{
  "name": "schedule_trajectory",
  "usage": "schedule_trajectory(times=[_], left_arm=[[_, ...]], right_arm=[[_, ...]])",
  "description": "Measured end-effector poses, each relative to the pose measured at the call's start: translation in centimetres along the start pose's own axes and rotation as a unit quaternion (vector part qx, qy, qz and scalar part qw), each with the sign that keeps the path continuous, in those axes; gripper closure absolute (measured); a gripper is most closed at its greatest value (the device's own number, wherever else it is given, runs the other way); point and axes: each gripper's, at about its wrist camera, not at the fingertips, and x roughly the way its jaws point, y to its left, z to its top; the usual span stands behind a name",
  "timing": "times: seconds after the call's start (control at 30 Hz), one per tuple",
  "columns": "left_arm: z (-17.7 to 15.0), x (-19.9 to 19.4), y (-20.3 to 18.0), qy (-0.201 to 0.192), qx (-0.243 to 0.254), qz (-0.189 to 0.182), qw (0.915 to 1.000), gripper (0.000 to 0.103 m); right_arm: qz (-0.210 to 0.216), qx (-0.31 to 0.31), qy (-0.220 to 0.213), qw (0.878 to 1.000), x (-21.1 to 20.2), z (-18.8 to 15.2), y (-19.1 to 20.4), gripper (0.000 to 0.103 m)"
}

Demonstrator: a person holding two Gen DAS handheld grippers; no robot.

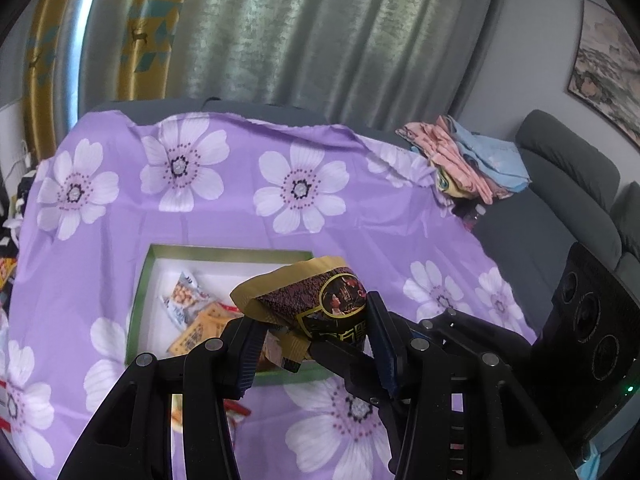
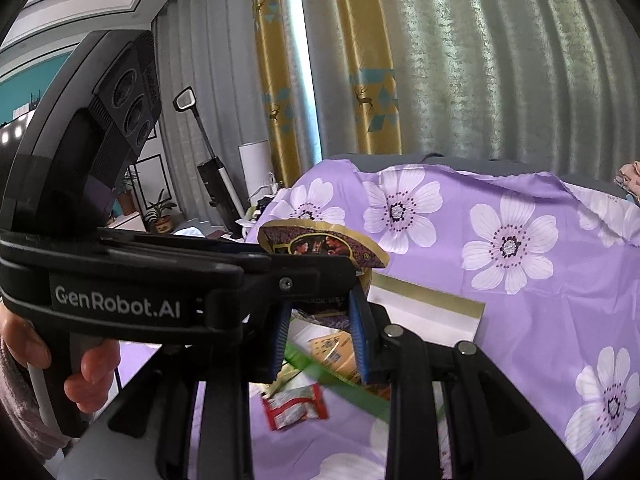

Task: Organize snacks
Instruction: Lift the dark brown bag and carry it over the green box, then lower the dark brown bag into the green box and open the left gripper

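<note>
Both my hand-held grippers are clamped on one snack packet [image 1: 320, 300], a dark purple-and-gold pouch with a printed picture on its face, lifted above the open box [image 1: 224, 254]. My left hand-held gripper [image 1: 310, 332] pinches the pouch between its blue pads, one pad against each side, the gold sealed edge sticking up and to the left. My right hand-held gripper [image 2: 320, 332] grips the same pouch from below at its lower end, and in the right wrist view the left tool crosses in front of it, with my hand [image 2: 92, 372] wrapped round its handle. The box has a green rim and white inside and sits on the purple flowered cloth [image 1: 360, 208]; several small packets [image 1: 192, 308] lie in it. A red-and-white sachet [image 2: 294, 406] lies on the cloth just outside the box's near edge. A pile of folded clothes [image 1: 468, 164] rests at the cloth's far right corner, beside a grey sofa [image 1: 568, 184].
</note>
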Motion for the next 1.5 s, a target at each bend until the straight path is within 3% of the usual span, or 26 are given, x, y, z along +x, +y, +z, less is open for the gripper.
schedule_trajectory(times=[0.37,0.67,1.1,1.5], left_arm=[[-1.8,9.0,4.7,0.077,-0.059,-0.022,0.9950,0.055],[-3.2,13.4,7.0,0.116,-0.094,-0.032,0.9883,0.054],[-3.7,15.2,8.5,0.129,-0.114,-0.035,0.9844,0.054],[-4.0,15.8,8.2,0.140,-0.108,0.012,0.9842,0.054]], right_arm=[[-0.005,0.039,0.079,0.996,6.6,-3.9,-3.7,0.075],[-0.011,0.060,0.130,0.990,10.5,-6.6,-5.3,0.075],[-0.023,0.057,0.154,0.986,12.4,-7.2,-5.7,0.073],[-0.026,0.057,0.171,0.983,13.0,-7.7,-5.8,0.072]])
